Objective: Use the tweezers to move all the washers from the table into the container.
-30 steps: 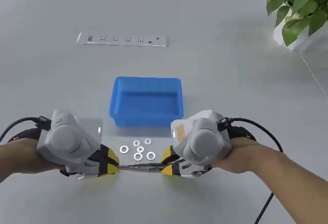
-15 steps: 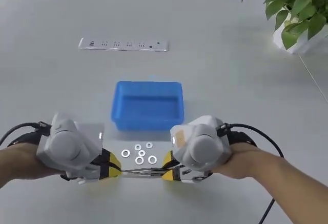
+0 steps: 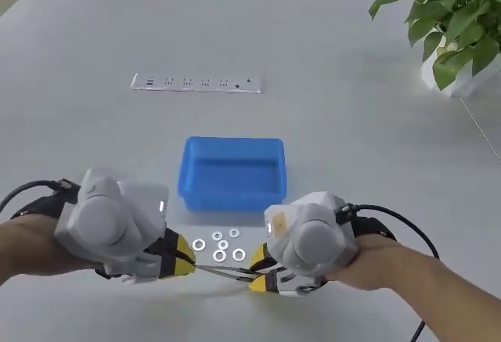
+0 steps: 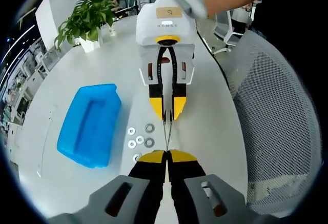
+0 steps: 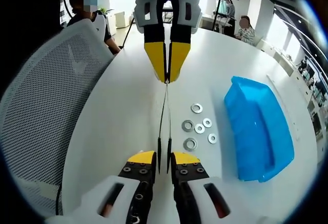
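Jaws of your left gripper (image 4: 166,155) and right gripper (image 5: 163,157) clamp the tweezers (image 4: 167,131); the washers (image 3: 223,245) look thin, light, slippery, so pinch one rim through its hole.

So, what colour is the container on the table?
The container is blue; the head view shows it best.
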`<state>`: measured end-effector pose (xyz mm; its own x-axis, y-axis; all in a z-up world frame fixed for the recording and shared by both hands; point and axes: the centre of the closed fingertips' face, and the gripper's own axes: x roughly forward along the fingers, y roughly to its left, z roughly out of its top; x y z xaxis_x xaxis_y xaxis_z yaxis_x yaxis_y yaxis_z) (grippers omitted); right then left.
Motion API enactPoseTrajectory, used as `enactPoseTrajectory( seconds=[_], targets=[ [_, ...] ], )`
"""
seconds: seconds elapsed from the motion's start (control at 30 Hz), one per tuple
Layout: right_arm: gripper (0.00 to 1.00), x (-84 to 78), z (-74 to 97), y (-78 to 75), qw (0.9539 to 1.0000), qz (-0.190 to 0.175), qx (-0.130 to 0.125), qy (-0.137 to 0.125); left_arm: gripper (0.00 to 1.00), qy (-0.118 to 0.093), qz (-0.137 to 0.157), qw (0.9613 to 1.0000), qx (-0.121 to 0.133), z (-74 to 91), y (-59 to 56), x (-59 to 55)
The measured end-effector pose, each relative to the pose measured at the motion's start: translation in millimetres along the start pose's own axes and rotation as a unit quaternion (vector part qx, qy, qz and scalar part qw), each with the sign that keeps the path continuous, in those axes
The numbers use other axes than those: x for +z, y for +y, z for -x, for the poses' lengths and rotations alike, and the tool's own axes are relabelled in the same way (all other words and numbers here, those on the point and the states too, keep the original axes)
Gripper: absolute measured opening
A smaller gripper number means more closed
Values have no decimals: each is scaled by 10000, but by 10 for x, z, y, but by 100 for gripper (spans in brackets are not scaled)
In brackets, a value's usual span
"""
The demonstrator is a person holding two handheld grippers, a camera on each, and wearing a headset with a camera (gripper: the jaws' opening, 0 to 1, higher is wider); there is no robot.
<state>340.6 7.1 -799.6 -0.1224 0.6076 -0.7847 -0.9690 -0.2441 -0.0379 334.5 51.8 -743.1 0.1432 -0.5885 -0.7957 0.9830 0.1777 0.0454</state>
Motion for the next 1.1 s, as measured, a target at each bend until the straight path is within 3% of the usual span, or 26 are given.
enactPoseTrajectory(
  seconds=[0.37,0.63,0.97,1.1],
  targets=[
    [12,135,-7,61,9999,23,-6,-109,5,-181,-148,9997,-29,146,-45,293],
    [12,288,-8,39,9989,-141,-138,-421,5,-355,-275,9990,-24,247,-56,527],
    [11,310,-63,85,9982,-204,-158,-540,5,-442,-376,9981,-184,140,-90,633],
    [11,300,-45,76,9979,-230,-183,-581,5,-581,-410,9973,-187,121,-80,680]
  ],
)
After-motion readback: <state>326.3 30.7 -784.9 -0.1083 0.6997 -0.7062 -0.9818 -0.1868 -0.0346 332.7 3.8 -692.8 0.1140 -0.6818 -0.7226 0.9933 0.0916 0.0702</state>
